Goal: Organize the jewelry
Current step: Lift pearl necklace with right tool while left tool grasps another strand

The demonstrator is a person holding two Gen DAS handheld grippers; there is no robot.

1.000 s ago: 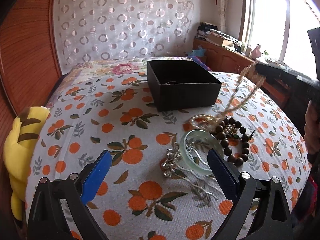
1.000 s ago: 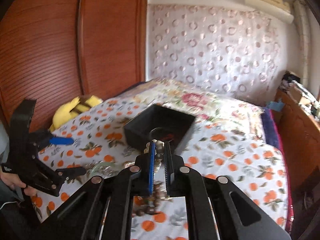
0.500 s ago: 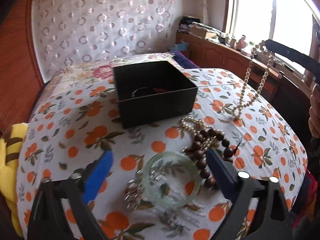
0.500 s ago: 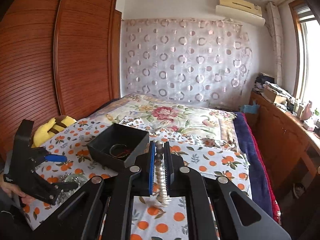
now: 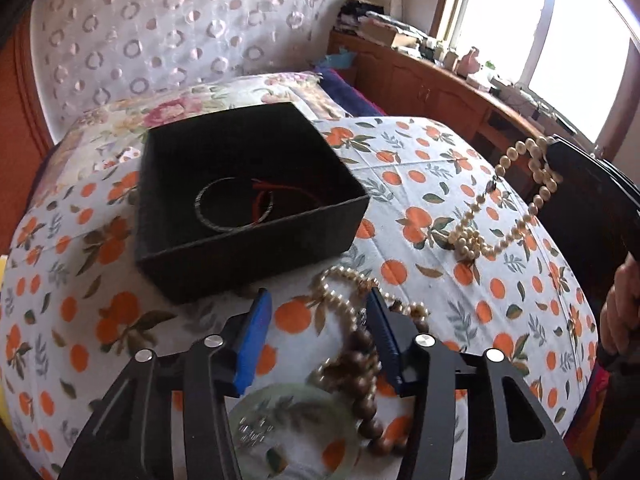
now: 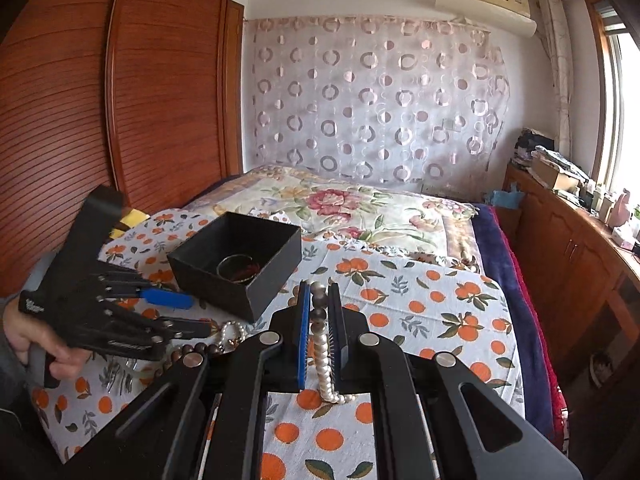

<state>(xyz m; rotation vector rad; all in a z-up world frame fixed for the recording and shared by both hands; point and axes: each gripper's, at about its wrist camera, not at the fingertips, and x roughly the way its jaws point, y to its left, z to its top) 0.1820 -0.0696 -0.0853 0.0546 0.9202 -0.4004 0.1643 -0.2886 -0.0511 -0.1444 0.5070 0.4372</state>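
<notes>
A black open box [image 5: 248, 200] sits on the orange-print cloth; it holds a thin bangle [image 5: 234, 210] and a red cord [image 5: 276, 190]. The box also shows in the right wrist view [image 6: 240, 264]. My right gripper [image 6: 319, 300] is shut on a pearl necklace [image 6: 322, 356], which hangs from it to the right of the box, its lower end resting on the cloth [image 5: 476, 240]. My left gripper [image 5: 318, 320] is open, low over a pile of jewelry: a second pearl strand [image 5: 344, 296], dark wooden beads [image 5: 360, 364] and a pale green bangle [image 5: 296, 432].
A yellow plush toy [image 6: 128, 220] lies at the cloth's left edge. A floral quilt [image 6: 352, 208] lies behind the box. A wooden cabinet [image 5: 432, 80] with clutter runs along the right under the window. A wooden wardrobe [image 6: 120, 100] stands on the left.
My left gripper has moved forward toward the box, over the jewelry pile. My right gripper has lowered, so the pearl necklace's end now rests on the cloth.
</notes>
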